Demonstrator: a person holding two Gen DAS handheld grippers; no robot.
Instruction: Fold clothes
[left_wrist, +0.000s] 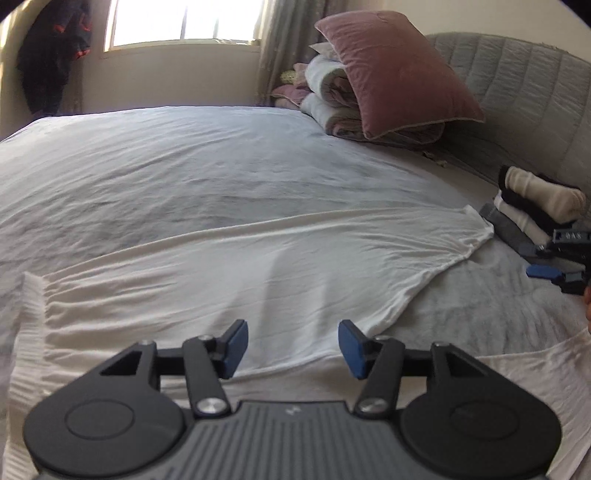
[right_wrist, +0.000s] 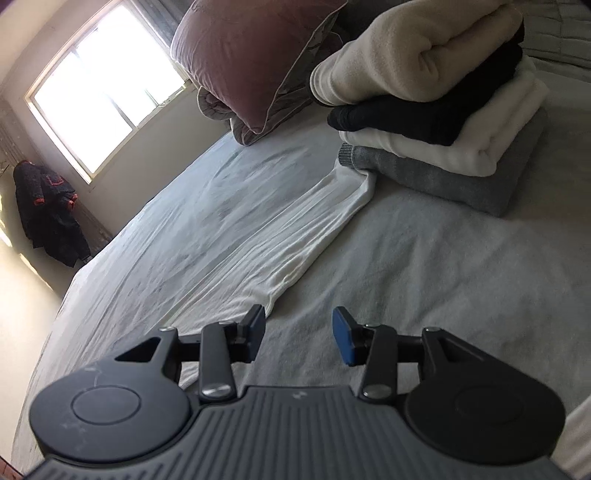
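A white garment (left_wrist: 258, 266) lies spread flat across the bed, with a ribbed band (left_wrist: 29, 332) at its left end and its right end tapering to a corner. My left gripper (left_wrist: 293, 349) hovers over the garment's near edge, open, with nothing between its blue pads. My right gripper (right_wrist: 299, 334) is open too, over the grey blanket (right_wrist: 443, 258) just right of the garment (right_wrist: 240, 236). In the left wrist view the right gripper (left_wrist: 541, 258) shows at the far right edge.
A stack of folded clothes (right_wrist: 443, 110), cream, black, white and grey, sits on the bed touching the garment's far right corner (left_wrist: 535, 206). A pink pillow (left_wrist: 395, 70) leans on rolled bedding (left_wrist: 332, 96) by the grey headboard (left_wrist: 517, 81). A dark coat (right_wrist: 48, 210) hangs near the window.
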